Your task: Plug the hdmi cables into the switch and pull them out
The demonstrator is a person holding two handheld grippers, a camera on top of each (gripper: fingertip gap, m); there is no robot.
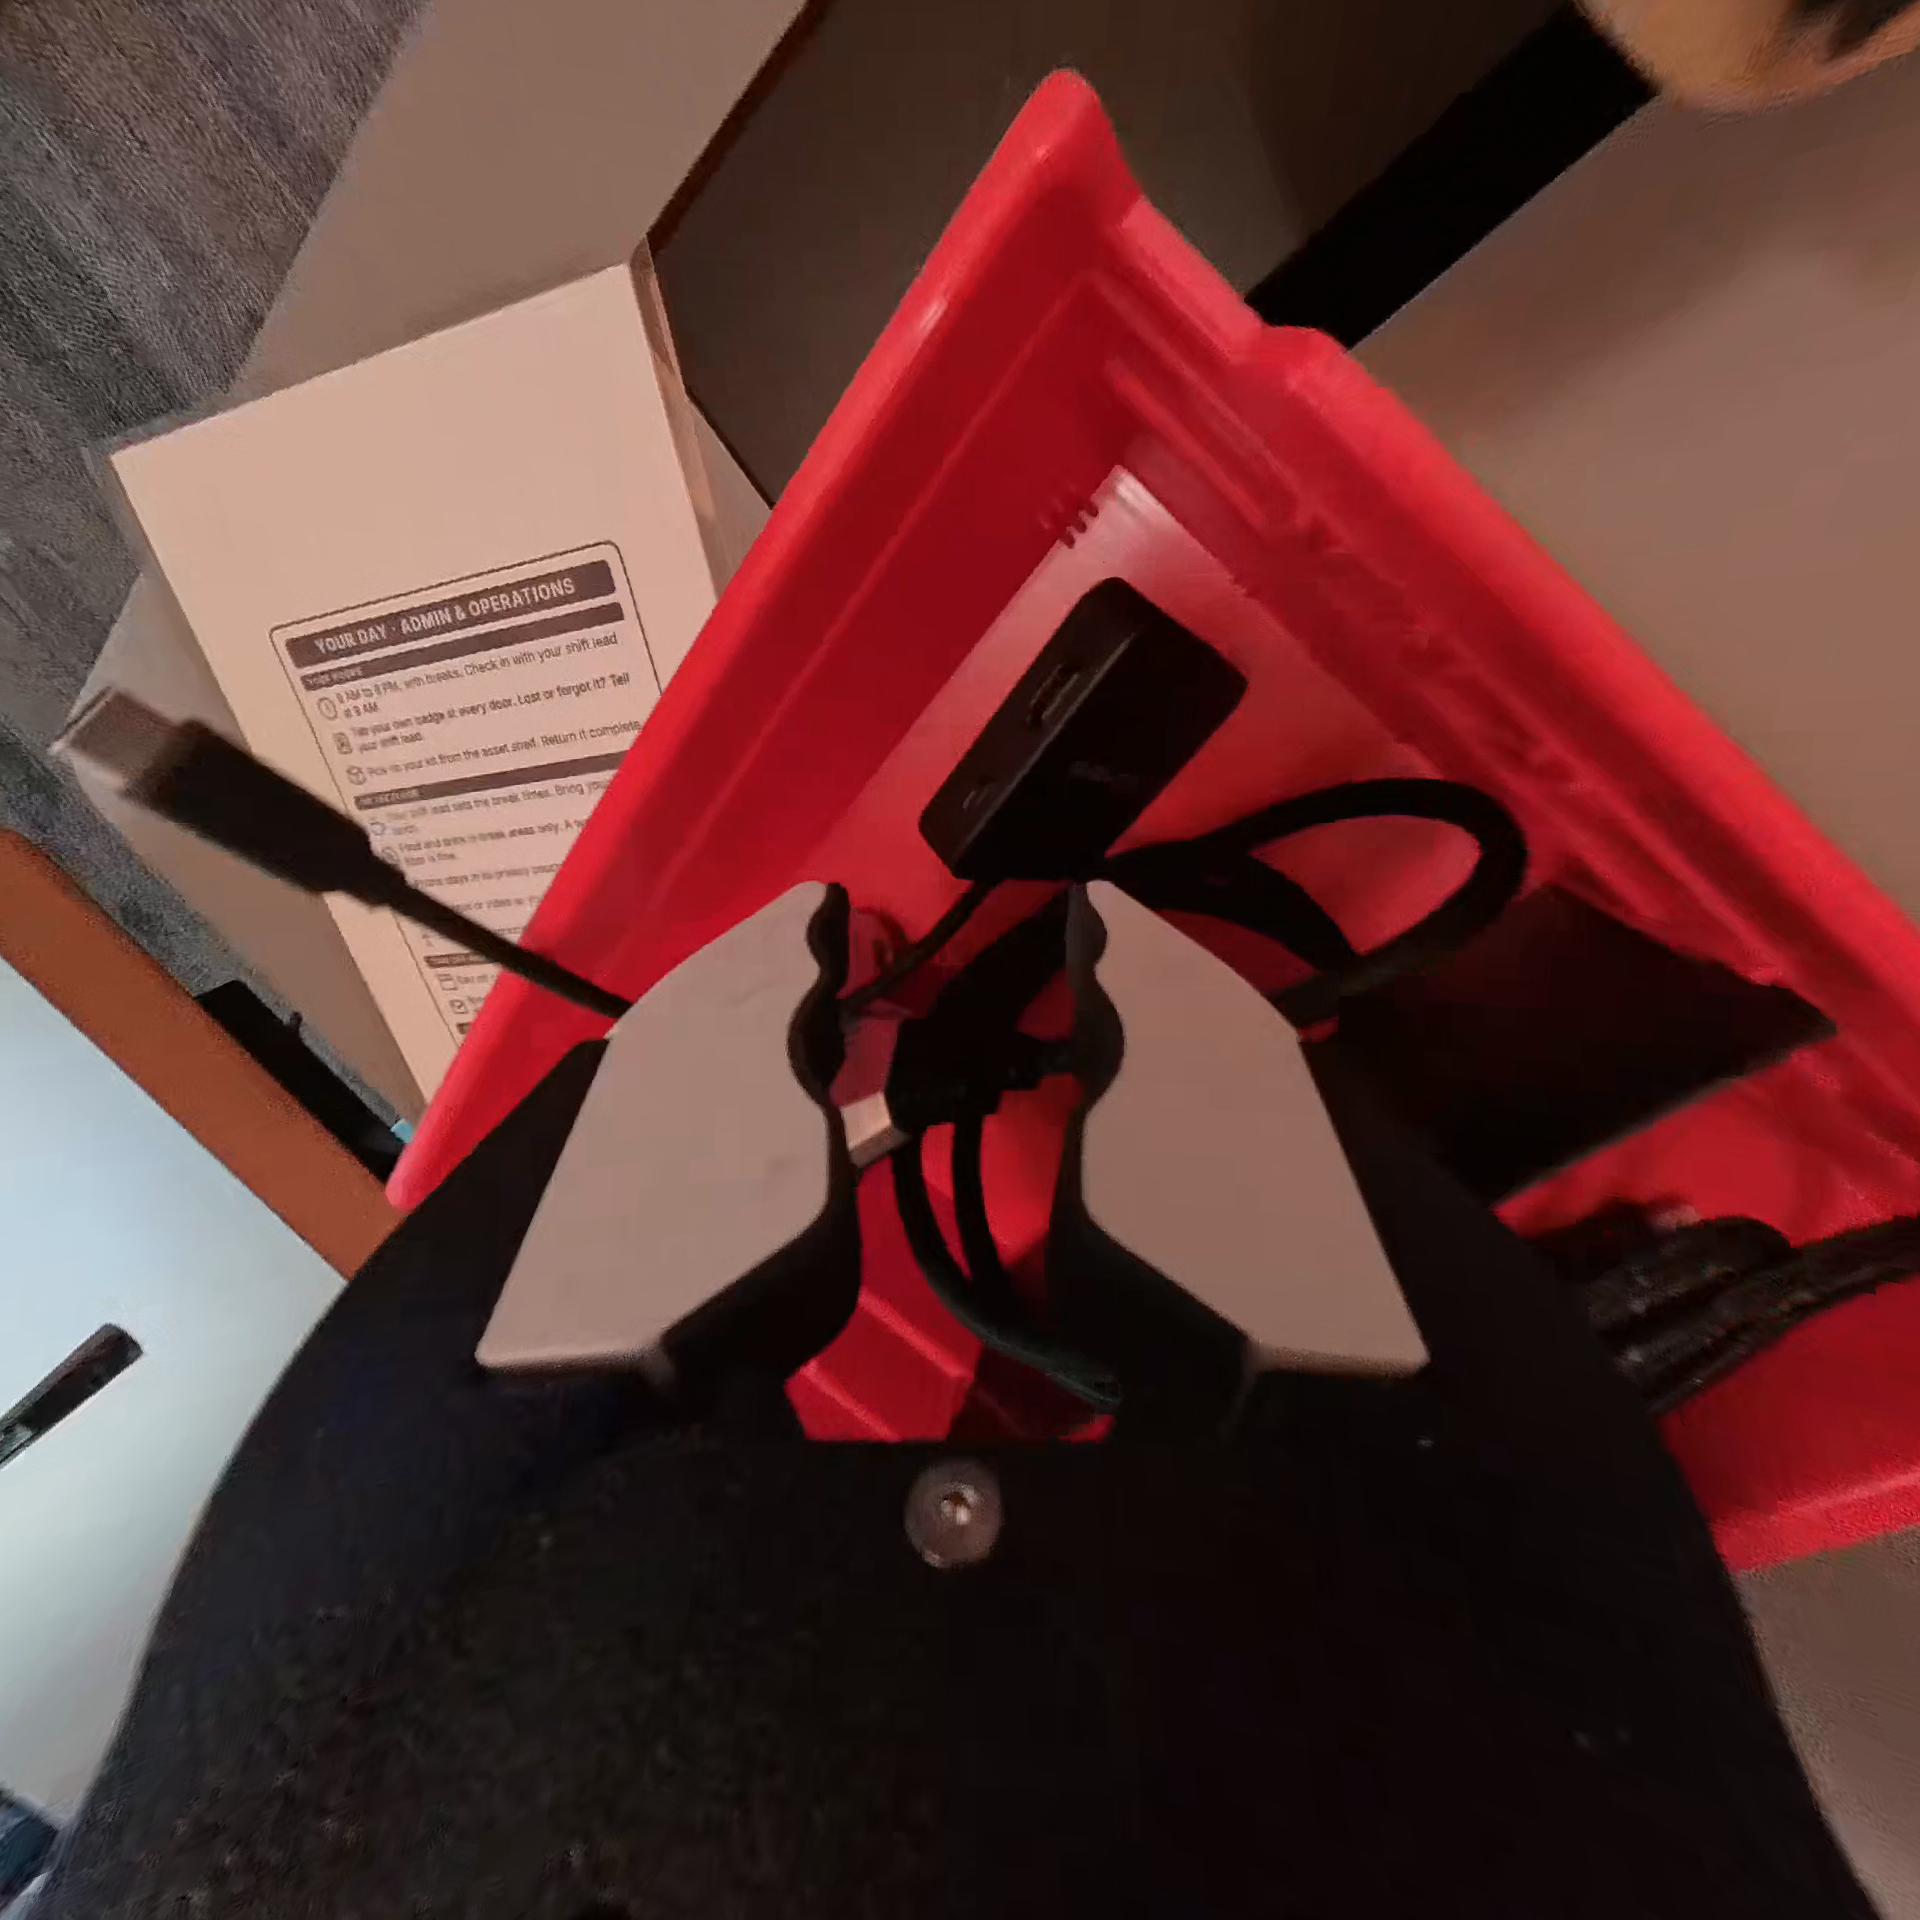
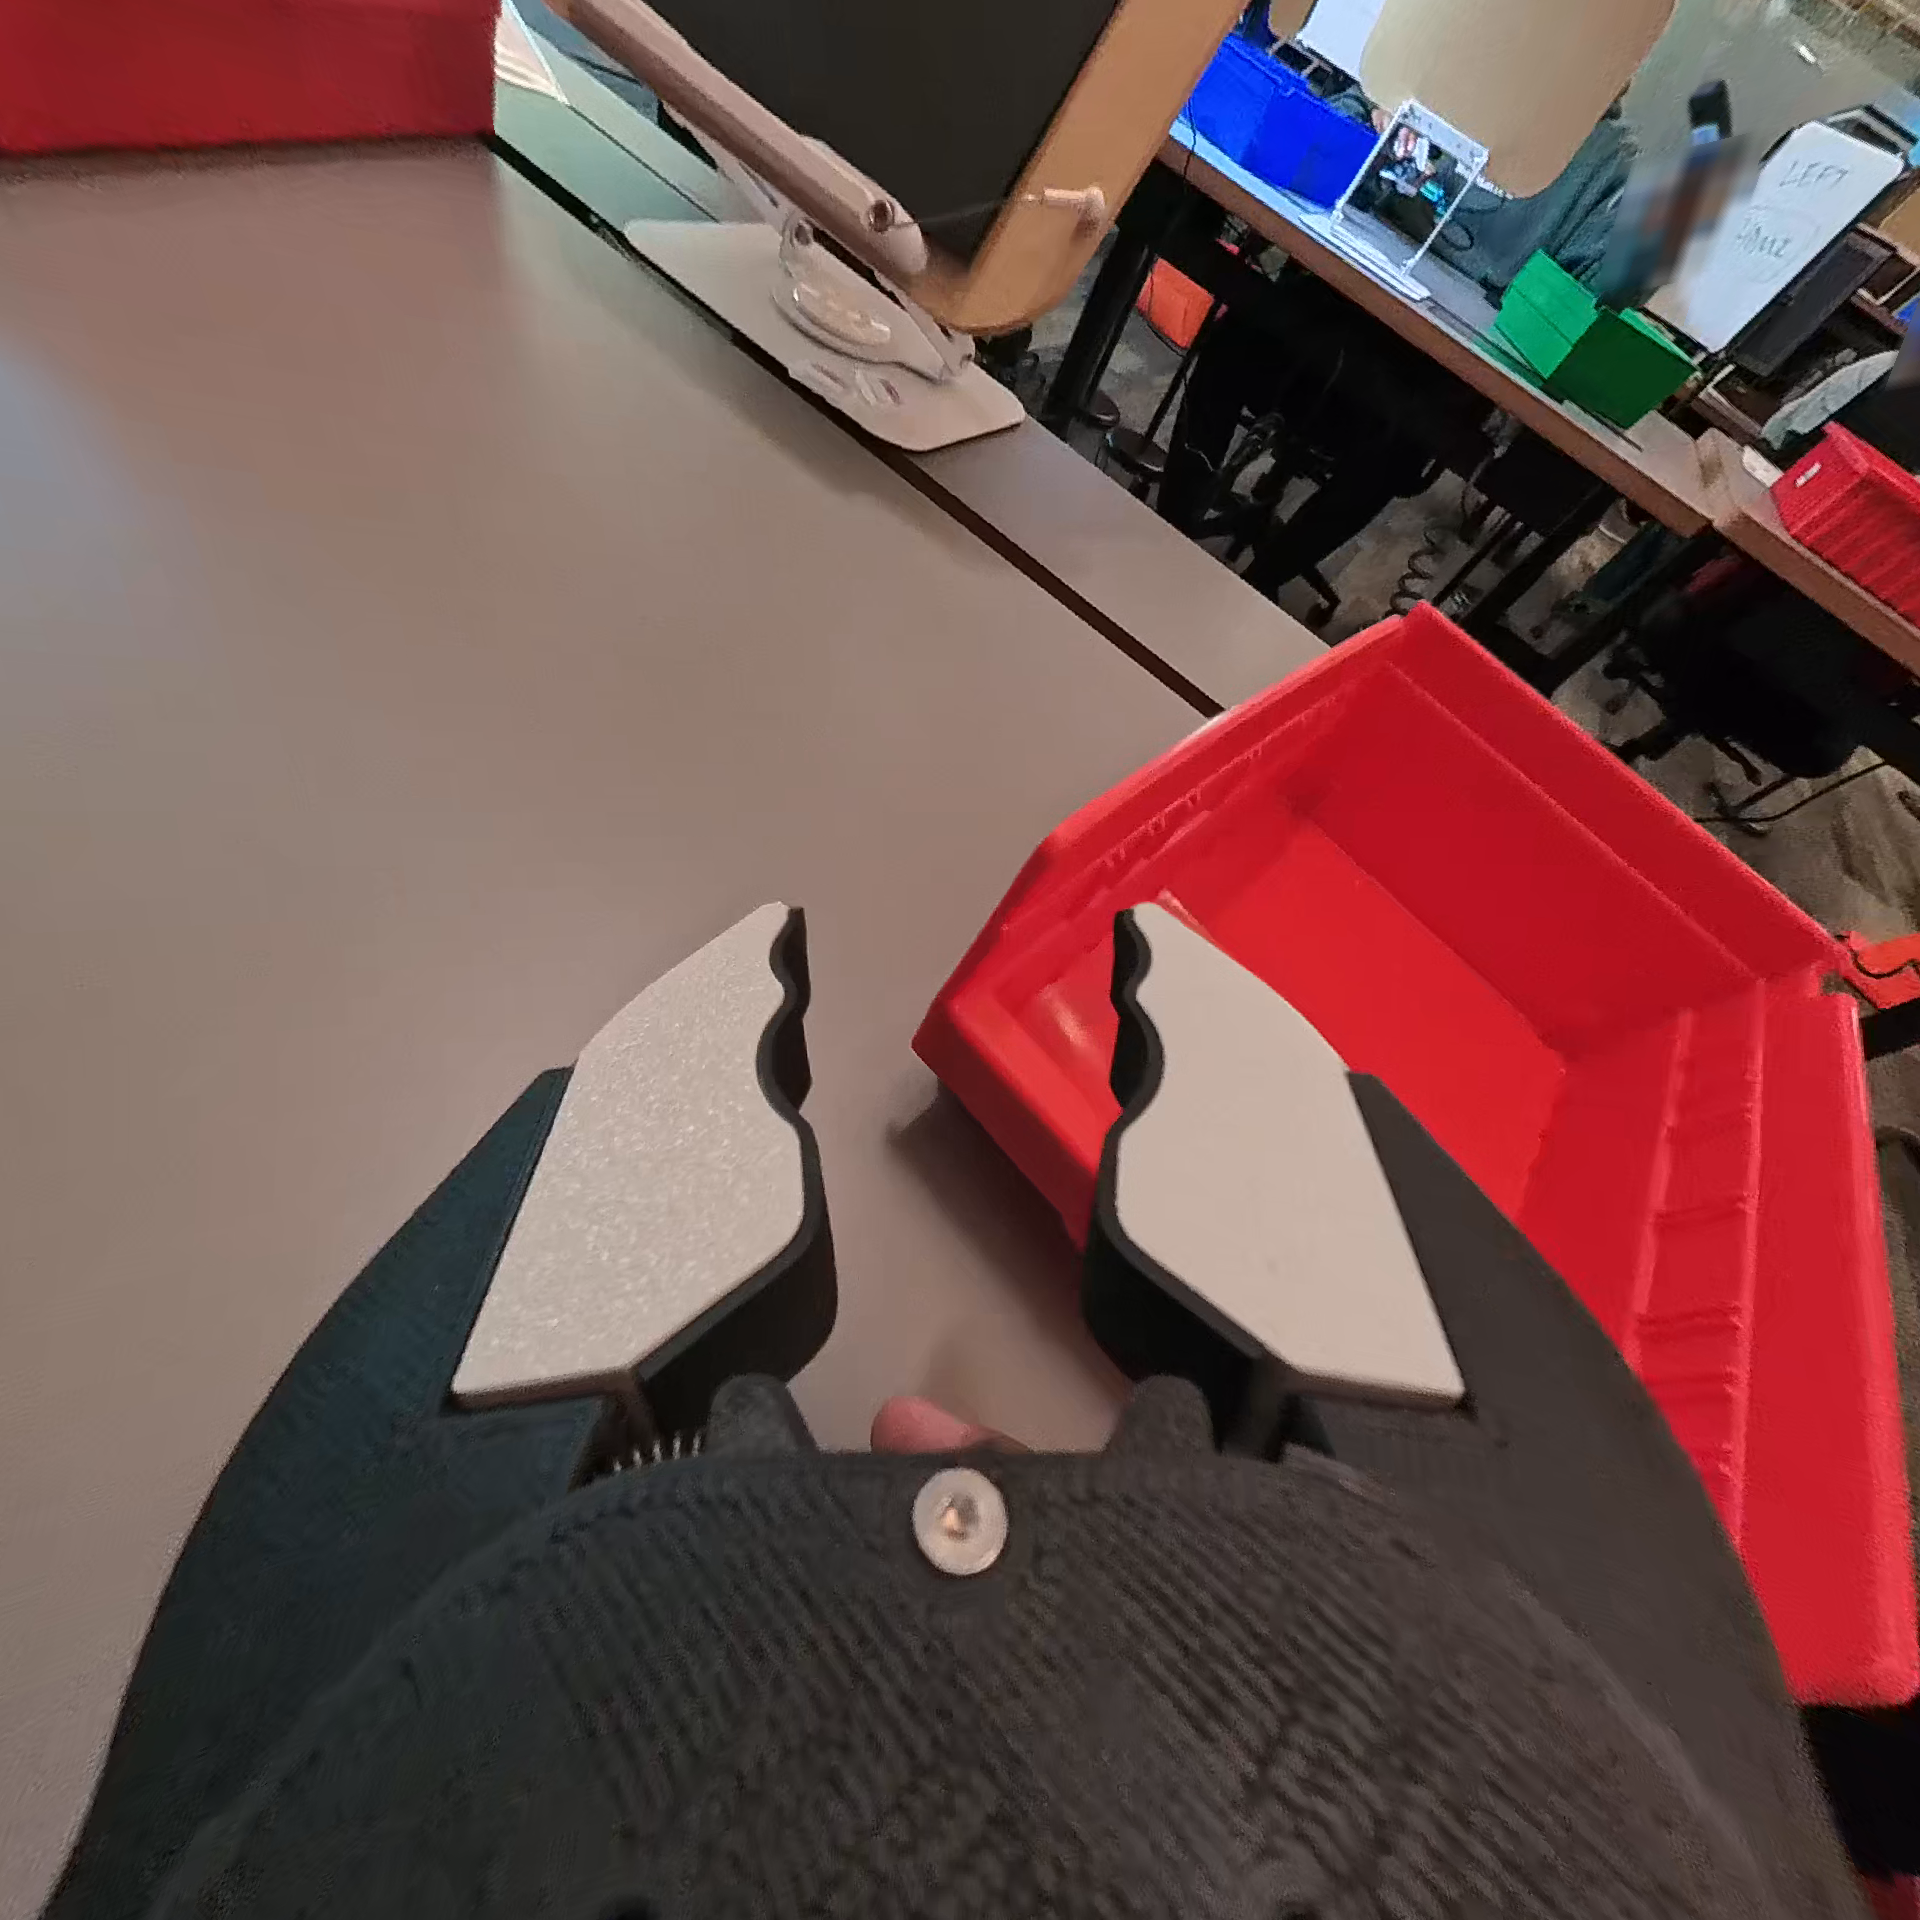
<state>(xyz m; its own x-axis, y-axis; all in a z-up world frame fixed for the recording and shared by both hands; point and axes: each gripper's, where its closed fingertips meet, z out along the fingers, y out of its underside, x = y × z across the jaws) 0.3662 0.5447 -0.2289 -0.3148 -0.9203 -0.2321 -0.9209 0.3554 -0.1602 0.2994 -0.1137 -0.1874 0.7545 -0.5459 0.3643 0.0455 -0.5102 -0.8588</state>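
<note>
In the left wrist view my left gripper (image 1: 951, 935) is over a red bin (image 1: 1039, 364) and shut on a black HDMI cable plug (image 1: 935, 1070) with a silver tip. Black cable loops (image 1: 1351, 831) hang from it. A second plug (image 1: 156, 758) on a thin cable sticks out to the left in the air. The black switch box (image 1: 1081, 727) lies in the bin just beyond the fingertips. In the right wrist view my right gripper (image 2: 961, 966) is open and empty, low over the grey table (image 2: 416, 623), beside an empty red bin (image 2: 1714, 1299).
A white printed sheet in a clear stand (image 1: 416, 623) is left of the cable bin. A monitor on a flat grey base (image 2: 831, 322) stands at the table's far edge. Another red bin (image 2: 239, 62) shows far left. Tables with green (image 2: 1590, 332) and blue bins stand beyond.
</note>
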